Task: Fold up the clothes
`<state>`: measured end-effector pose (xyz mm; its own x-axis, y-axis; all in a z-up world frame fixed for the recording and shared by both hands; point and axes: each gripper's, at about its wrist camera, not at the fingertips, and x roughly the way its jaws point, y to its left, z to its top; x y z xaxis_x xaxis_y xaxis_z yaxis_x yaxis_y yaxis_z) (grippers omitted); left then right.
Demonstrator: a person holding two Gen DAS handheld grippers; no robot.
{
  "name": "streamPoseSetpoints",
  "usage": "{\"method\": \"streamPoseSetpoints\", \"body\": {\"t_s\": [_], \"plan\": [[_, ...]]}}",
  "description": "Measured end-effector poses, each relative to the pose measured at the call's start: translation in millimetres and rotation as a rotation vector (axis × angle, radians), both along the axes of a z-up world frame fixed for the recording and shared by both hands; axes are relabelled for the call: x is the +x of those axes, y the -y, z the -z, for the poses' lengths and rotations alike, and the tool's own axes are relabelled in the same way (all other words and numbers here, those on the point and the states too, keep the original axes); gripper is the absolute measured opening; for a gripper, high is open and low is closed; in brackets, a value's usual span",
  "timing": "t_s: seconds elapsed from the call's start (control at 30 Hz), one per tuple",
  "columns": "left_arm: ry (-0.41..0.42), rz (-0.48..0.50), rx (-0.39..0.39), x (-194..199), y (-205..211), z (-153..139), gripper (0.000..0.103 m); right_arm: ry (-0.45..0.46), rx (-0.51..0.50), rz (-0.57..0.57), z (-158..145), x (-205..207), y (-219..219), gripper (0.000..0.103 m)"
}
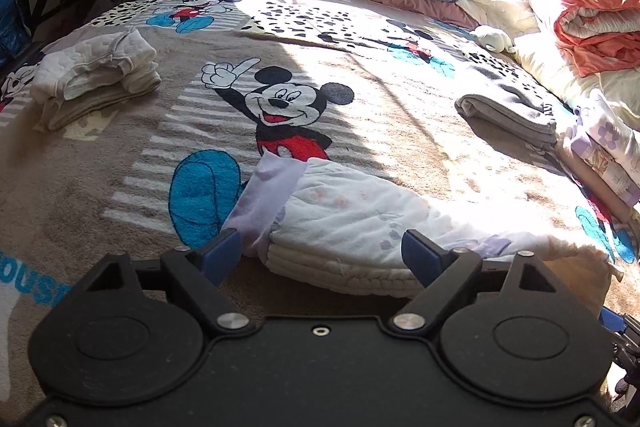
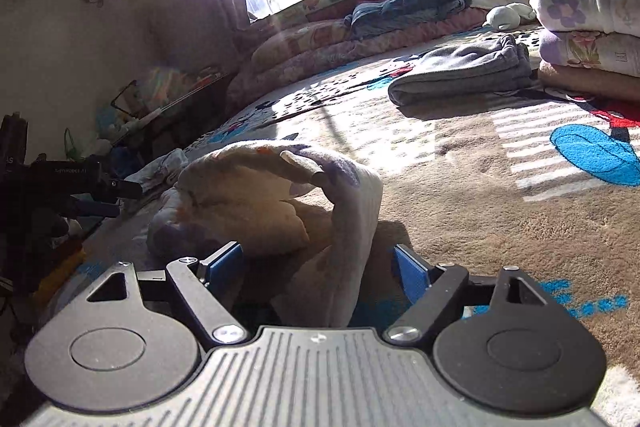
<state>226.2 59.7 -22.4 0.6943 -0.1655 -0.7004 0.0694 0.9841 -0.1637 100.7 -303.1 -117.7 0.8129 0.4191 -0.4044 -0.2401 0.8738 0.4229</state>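
Left gripper [image 1: 322,253] low, level, pointing forward, blue finger pads [image 1: 222,251] spread wide, gripping nothing. Right gripper [image 2: 320,265] low, tilted slightly, pads [image 2: 412,273] likewise wide apart, cloth between, unclamped.

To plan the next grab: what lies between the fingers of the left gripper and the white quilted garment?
Nothing. In the left wrist view the left gripper is open, and the white quilted garment lies directly in front of its fingertips.

On the blanket [image 1: 360,99], a quilted garment [image 1: 344,223] lies nearest; a folded pile [image 1: 96,75] far left, grey fold [image 1: 508,115] right.
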Motion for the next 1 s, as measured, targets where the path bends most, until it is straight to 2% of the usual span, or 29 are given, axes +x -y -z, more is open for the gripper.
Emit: {"method": "streamPoseSetpoints", "body": {"t_s": [0.07, 0.2, 0.4, 0.5, 0.6, 0.63, 0.67, 0.73, 0.83, 1.0], "plan": [[-0.018, -0.004, -0.012, 14, -5, 6, 0.075, 0.008, -0.007, -0.006, 3, 3, 1, 0.079], [-0.066, -0.019, -0.067, 34, -14, 22, 0.071, -0.007, -0.015, -0.011, 11, 10, 3, 0.071], [-0.137, -0.041, -0.148, 64, -29, 46, 0.07, -0.04, -0.02, -0.02, 23, 17, 2, 0.07], [-0.173, -0.053, -0.189, 79, -36, 59, 0.07, -0.05, -0.023, -0.031, 27, 19, 1, 0.067], [-0.209, -0.064, -0.23, 94, -43, 71, 0.061, -0.062, -0.024, -0.035, 31, 21, 0, 0.064], [-0.197, -0.064, -0.239, 91, -44, 70, 0.053, -0.061, -0.027, -0.036, 32, 21, -1, 0.064], [-0.184, -0.064, -0.249, 87, -44, 69, 0.041, -0.059, -0.029, -0.036, 32, 20, -1, 0.064], [-0.158, -0.064, -0.267, 80, -45, 66, 0.03, -0.054, -0.033, -0.038, 33, 20, -2, 0.063], [-0.119, -0.063, -0.295, 70, -46, 62, 0.025, -0.043, -0.039, -0.036, 33, 18, -3, 0.058], [0.023, -0.054, -0.16, 48, -45, 37, 0.021, -0.017, -0.082, -0.022, 31, 13, -10, 0.057]]}}
